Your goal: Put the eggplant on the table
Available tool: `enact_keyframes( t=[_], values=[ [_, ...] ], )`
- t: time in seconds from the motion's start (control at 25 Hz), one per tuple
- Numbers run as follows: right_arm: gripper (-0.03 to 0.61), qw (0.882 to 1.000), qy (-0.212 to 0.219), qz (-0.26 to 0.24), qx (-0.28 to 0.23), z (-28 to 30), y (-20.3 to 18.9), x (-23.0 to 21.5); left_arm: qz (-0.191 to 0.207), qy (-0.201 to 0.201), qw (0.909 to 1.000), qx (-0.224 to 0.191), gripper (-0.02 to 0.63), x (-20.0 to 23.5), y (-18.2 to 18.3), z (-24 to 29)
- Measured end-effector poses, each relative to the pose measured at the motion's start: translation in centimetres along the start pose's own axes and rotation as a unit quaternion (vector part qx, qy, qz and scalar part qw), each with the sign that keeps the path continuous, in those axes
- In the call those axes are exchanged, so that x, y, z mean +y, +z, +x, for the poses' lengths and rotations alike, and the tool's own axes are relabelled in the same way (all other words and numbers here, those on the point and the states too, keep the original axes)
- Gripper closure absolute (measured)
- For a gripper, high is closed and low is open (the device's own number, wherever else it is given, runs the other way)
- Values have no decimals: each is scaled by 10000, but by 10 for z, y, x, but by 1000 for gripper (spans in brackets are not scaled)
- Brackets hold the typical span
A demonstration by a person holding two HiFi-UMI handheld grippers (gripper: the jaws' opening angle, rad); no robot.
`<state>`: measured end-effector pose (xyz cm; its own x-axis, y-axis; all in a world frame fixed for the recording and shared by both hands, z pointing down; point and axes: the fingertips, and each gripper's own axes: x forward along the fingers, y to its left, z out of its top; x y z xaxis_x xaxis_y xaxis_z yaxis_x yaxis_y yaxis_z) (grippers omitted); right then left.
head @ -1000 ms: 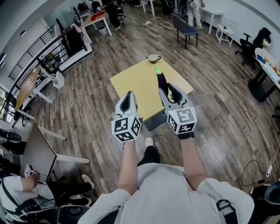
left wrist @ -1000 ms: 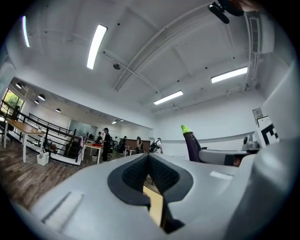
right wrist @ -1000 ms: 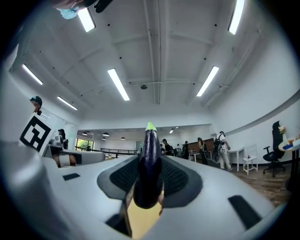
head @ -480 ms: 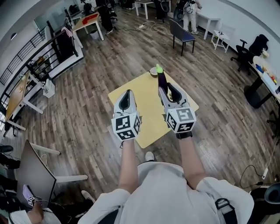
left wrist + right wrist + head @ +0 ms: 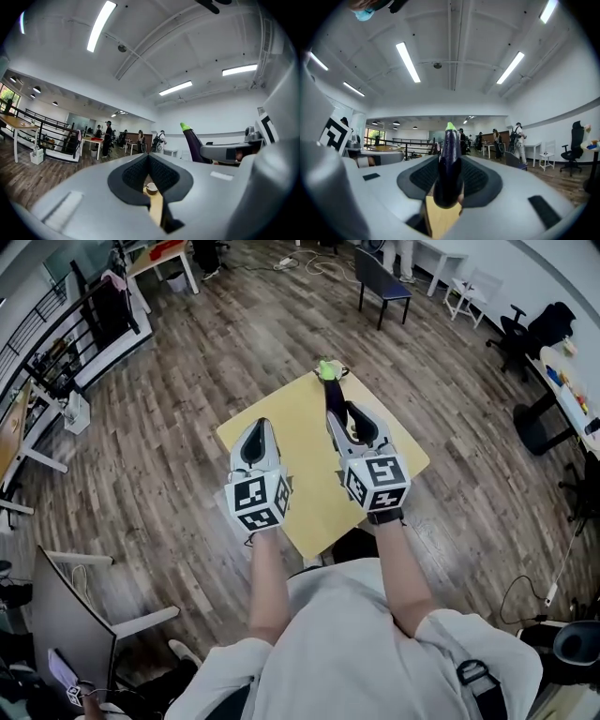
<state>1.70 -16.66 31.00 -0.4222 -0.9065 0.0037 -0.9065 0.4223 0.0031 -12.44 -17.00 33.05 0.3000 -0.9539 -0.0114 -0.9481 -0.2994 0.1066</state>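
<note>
A dark purple eggplant (image 5: 332,397) with a green tip sticks out forward from my right gripper (image 5: 341,418), which is shut on its thick end. In the right gripper view the eggplant (image 5: 449,159) stands between the black pads. Both grippers are held level over the near half of the small yellow table (image 5: 281,442). My left gripper (image 5: 255,426) is to the left of the right one, with its tips together and nothing in it. In the left gripper view, the eggplant (image 5: 192,143) shows at the right, beyond that gripper (image 5: 148,157).
A small bowl (image 5: 151,188) sits at the table's far corner, just past the eggplant's tip. Around the table is wood floor. Farther off stand a blue chair (image 5: 380,277), black office chairs (image 5: 511,334), a railing (image 5: 56,352) and a monitor (image 5: 70,615).
The table has come closer and now lies under both grippers. Both grippers moved forward together over it. The eggplant stays in the right gripper.
</note>
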Motion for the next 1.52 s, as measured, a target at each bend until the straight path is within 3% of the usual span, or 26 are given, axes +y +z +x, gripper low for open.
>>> enact_keyframes(
  t=[0.4, 0.56, 1.08, 1.52],
  values=[
    [428, 9995, 162, 23, 262, 74, -25, -27, 122, 85, 9999, -14, 607, 24, -2, 68],
    [429, 9994, 168, 39, 309, 92, -29, -36, -63, 104, 9999, 74, 607, 28, -8, 84],
    [428, 9935, 401, 286, 1024, 134, -101, -39, -294, 240, 9959, 816, 607, 42, -78, 118],
    [428, 9807, 399, 545, 1835, 150, -179, -41, -431, 525, 9870, 1459, 607, 70, -142, 127]
  ],
)
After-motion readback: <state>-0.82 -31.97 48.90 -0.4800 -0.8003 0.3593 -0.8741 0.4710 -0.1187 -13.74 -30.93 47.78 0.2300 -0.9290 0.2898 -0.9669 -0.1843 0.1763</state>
